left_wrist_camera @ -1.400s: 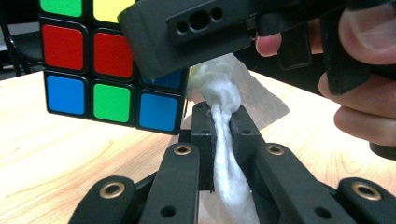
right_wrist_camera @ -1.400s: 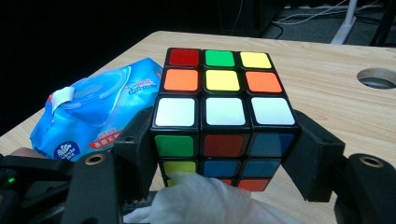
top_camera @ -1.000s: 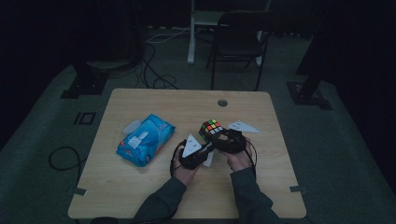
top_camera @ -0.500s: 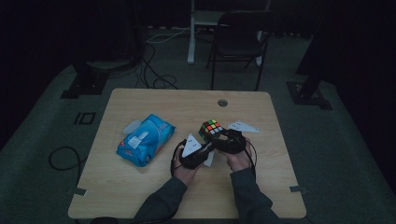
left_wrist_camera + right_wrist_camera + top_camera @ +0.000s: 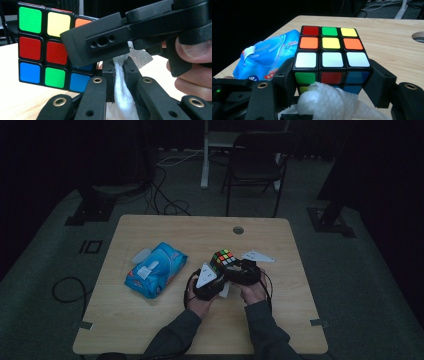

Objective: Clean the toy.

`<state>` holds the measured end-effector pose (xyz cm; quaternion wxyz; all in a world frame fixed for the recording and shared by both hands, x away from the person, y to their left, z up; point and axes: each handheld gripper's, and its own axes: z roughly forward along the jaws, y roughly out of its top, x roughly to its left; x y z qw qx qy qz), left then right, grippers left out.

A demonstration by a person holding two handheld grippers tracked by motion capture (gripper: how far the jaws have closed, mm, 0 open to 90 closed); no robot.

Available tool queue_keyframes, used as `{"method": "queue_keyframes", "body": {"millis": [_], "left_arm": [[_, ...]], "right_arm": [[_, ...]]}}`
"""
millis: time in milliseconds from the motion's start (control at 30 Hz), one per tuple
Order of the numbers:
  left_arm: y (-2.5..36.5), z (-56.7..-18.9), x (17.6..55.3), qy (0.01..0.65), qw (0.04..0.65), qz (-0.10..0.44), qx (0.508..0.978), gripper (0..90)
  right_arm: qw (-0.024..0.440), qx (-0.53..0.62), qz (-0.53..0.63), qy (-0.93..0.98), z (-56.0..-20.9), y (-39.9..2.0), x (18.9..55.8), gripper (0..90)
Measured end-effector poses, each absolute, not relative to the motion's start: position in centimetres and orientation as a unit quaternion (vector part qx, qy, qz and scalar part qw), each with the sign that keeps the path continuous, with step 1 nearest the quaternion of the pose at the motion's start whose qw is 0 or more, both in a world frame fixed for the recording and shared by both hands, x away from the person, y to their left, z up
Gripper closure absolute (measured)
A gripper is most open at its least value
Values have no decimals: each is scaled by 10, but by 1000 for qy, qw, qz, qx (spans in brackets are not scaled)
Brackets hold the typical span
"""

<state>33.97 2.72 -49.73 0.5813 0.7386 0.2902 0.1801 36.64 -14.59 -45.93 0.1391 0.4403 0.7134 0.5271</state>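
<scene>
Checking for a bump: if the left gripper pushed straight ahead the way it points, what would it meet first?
Probably the right gripper jaw crossing just ahead, beside the cube it clamps; the left gripper pinches a white wipe. Depth is unclear.

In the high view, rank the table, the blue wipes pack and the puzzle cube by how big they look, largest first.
1. Table, by far the largest.
2. Blue wipes pack, lying on the table's left half.
3. Puzzle cube, clearly the smallest, and partly covered by the grippers around it, so it looks a little smaller than it is.

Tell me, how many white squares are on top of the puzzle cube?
3, all in the nearest row of the cube's top face, side by side, just above the white wipe. Faces turned away may hide more.
</scene>
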Motion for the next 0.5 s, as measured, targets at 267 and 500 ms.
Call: {"method": "queue_keyframes", "body": {"millis": [267, 500], "left_arm": [[26, -501, 341, 293, 578, 179, 740, 842], [27, -505, 340, 294, 571, 179, 746, 842]], "right_arm": [[134, 438, 532, 712, -458, -145, 365, 346], [138, 440, 532, 710, -456, -148, 366, 346]]}}
